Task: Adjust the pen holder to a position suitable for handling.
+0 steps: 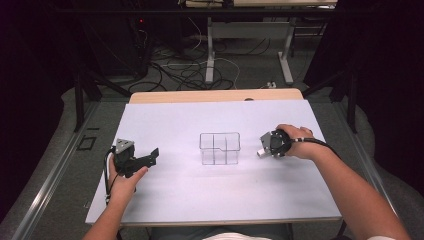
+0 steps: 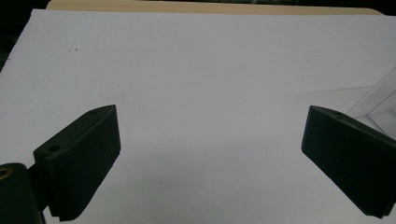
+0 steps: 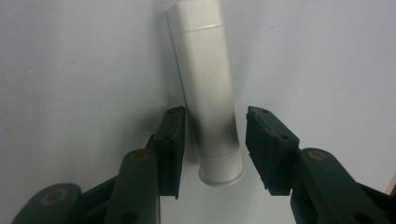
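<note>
A white tube (image 3: 205, 84) with a capped far end lies flat on the white table (image 1: 200, 195). My right gripper (image 3: 215, 114) points down at it with its jaws open on either side of the tube's near end, a small gap on each side. From above, that gripper (image 1: 267, 147) is right of a clear divided container (image 1: 220, 135), and the tube's tip (image 1: 261, 152) peeks out beneath it. My left gripper (image 1: 151, 157) hovers left of the container, and its jaws (image 2: 210, 126) stand wide open with nothing between them.
A corner of the clear container (image 2: 380, 102) shows at the right edge of the left gripper view. A bare wooden strip (image 1: 215, 95) runs along the table's far edge. Beyond it are table legs and cables on the floor (image 1: 200, 70).
</note>
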Motion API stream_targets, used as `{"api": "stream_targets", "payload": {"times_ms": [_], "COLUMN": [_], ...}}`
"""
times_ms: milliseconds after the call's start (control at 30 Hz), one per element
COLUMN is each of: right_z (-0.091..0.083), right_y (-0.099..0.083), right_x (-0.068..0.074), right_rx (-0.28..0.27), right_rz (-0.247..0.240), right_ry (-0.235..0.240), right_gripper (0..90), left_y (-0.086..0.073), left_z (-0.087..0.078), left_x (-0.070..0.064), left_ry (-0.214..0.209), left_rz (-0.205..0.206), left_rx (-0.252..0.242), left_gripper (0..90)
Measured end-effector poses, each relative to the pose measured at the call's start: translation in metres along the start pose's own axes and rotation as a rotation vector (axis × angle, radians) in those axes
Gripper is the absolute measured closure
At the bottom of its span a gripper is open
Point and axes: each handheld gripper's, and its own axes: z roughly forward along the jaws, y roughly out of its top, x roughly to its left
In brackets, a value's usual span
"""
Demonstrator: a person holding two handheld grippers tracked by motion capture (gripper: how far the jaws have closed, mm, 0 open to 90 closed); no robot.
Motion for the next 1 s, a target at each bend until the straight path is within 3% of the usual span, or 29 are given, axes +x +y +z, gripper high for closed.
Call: {"api": "stream_targets", "payload": {"times_ms": [200, 233, 367, 567, 600, 667, 1000], "right_z": [0.0046, 0.0058, 0.0051, 0.0055, 0.0058, 0.0049, 0.0001], "right_y": [0.0027, 0.0035, 0.0048, 0.0052, 0.0056, 0.0059, 0.0069], "right_x": [0.0018, 0.0005, 0.0016, 0.0041, 0.0025, 0.0028, 0.0057], "right_rx": [0.03, 0.03, 0.048, 0.042, 0.04, 0.053, 0.038], "right_rz": [-0.047, -0.073, -0.088, -0.113, -0.136, -0.138, -0.141], "right_ry": [0.004, 0.0, 0.007, -0.013, -0.014, -0.002, -0.044], "right_gripper": [64.0, 64.7, 66.7, 67.3, 67.3, 67.4, 67.6], "left_y": [0.0, 0.0001, 0.0001, 0.0002, 0.0002, 0.0002, 0.0003], "left_z": [-0.0001, 0.0001, -0.0002, -0.0006, -0.0006, -0.0006, -0.0005], "left_x": [0.0002, 0.0003, 0.0008, 0.0007, 0.0006, 0.0007, 0.0007], "left_ry": [0.0, -0.001, 0.001, 0.003, 0.003, 0.004, 0.003], "left_rz": [-0.001, 0.0, -0.003, -0.004, -0.004, -0.005, -0.005], "left_rx": [-0.001, -0.004, -0.006, -0.005, -0.005, -0.005, -0.004], "left_gripper": [4.8, 4.8, 4.8, 4.9, 4.9, 5.0, 5.0]}}
